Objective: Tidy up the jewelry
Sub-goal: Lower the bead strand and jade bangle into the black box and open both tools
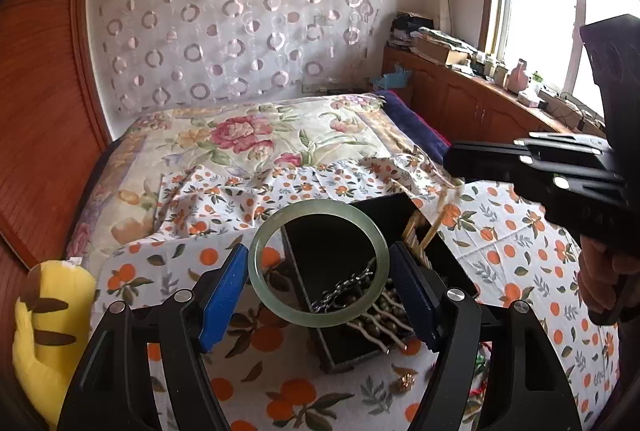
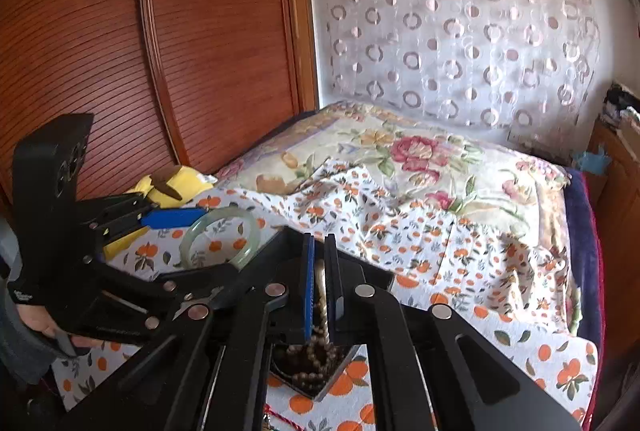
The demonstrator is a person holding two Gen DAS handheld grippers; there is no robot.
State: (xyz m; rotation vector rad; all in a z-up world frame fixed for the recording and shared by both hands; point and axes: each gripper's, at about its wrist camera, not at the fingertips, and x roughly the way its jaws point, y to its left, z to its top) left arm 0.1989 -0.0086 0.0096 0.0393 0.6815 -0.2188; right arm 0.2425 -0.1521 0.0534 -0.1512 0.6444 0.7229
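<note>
My left gripper (image 1: 318,265) is shut on a pale green jade bangle (image 1: 260,283), held flat above an open black jewelry box (image 1: 316,231). The box lies on the orange-print cloth and holds a silver chain (image 1: 340,291) and bead strands (image 1: 384,315). My right gripper (image 2: 319,255) is shut on a beaded necklace (image 2: 320,279) that hangs down into the box (image 2: 344,363). In the left wrist view the right gripper (image 1: 452,161) is at the right, with the strand (image 1: 434,223) trailing into the box. The bangle (image 2: 218,241) and left gripper (image 2: 200,231) also show in the right wrist view.
The orange-print cloth (image 1: 500,239) covers a bed with a floral quilt (image 1: 248,135). A yellow plush toy (image 1: 48,323) lies at the left by a wooden wardrobe (image 2: 120,51). A small gold trinket (image 1: 406,381) lies in front of the box. Wooden cabinets (image 1: 460,99) stand under the window.
</note>
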